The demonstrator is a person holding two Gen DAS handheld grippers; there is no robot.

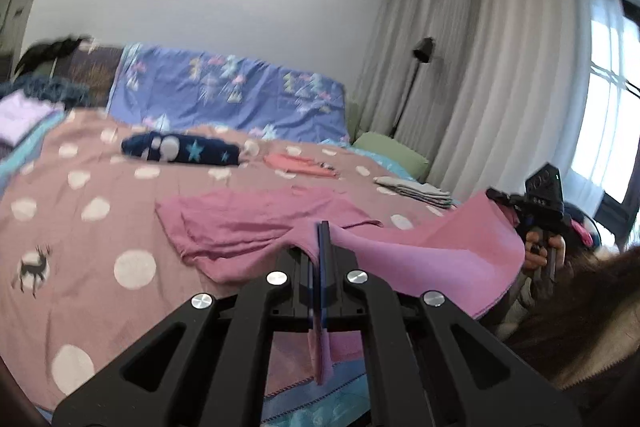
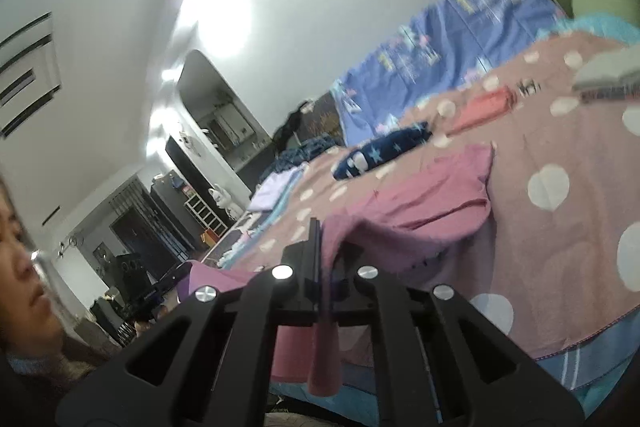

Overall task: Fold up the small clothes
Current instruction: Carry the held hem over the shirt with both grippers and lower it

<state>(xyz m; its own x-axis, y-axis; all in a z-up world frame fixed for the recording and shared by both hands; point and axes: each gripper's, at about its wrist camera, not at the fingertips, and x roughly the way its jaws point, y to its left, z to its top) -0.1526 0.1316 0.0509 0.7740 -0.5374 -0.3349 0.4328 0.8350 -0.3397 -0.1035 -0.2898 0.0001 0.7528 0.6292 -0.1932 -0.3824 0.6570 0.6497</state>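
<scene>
Gripping, left: the left gripper (image 1: 323, 227) was clamped shut on an edge of the pink garment (image 1: 256, 227).
Gripping, right: the right gripper (image 2: 316, 227) was pinched closed on another edge of the garment.
Garment: partly lifted, its far part lying on the polka-dot bedspread (image 1: 100, 227).
Beyond garment: navy star-print item (image 1: 180, 149), coral piece (image 1: 300, 163).

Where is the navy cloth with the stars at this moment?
In the left wrist view the navy cloth lies on the dotted bedspread, left of centre, beyond the pink garment and left of the coral folded piece.
</scene>
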